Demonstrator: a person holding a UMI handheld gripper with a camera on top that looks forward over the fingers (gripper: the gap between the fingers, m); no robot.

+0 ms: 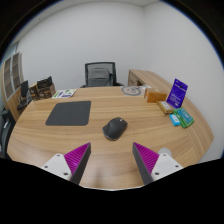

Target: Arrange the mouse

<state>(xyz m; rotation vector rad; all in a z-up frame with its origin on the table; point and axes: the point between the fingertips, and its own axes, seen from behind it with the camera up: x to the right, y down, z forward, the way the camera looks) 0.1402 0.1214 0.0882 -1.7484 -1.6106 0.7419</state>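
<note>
A dark grey mouse [115, 128] lies on the wooden table [110, 160], just ahead of my fingers and a little beyond the gap between them. A dark grey mouse mat [69, 113] lies on the table to the left of the mouse, apart from it. My gripper [112, 158] is open and empty, with its magenta pads [76, 157] spread wide above the table's near part.
A black office chair [100, 74] stands behind the table's far edge. A purple box [178, 93] and a small teal packet [181, 118] sit at the right. Small items [44, 88] stand at the far left, a round object [131, 90] at the far middle.
</note>
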